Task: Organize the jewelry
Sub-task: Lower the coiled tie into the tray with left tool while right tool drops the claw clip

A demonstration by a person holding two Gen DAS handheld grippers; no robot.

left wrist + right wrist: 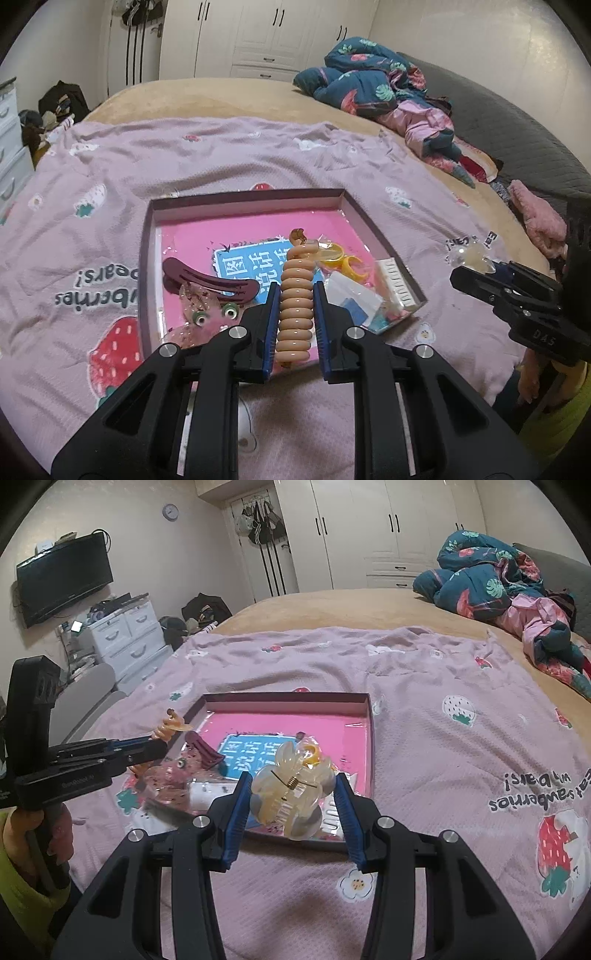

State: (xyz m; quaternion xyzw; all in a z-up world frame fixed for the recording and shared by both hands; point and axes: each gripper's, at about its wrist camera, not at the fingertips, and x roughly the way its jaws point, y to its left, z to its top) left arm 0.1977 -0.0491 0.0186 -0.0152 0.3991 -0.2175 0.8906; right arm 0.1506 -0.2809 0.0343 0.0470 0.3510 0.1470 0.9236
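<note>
Currently: left gripper (295, 299) clamped narrow on a beige spiral hair tie (294, 295); right gripper (293, 797) gripping a translucent claw clip (291, 794), both above the tray's (243, 201) near edge. Risk: springy coil squirms free. Legible: "DAS"; blanket (424, 686) print "bears!".

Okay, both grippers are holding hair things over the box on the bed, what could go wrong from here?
1. The left gripper pinches the springy coil hair tie by its sides; it could squirm or flex out and drop.
2. The right gripper holds the translucent claw clip across its rounded shell, which looks slippery, so it might twist loose.
3. The box is shallow and already cluttered, and it sits on soft bedding, so a dropped piece could bounce or slide out.
</note>
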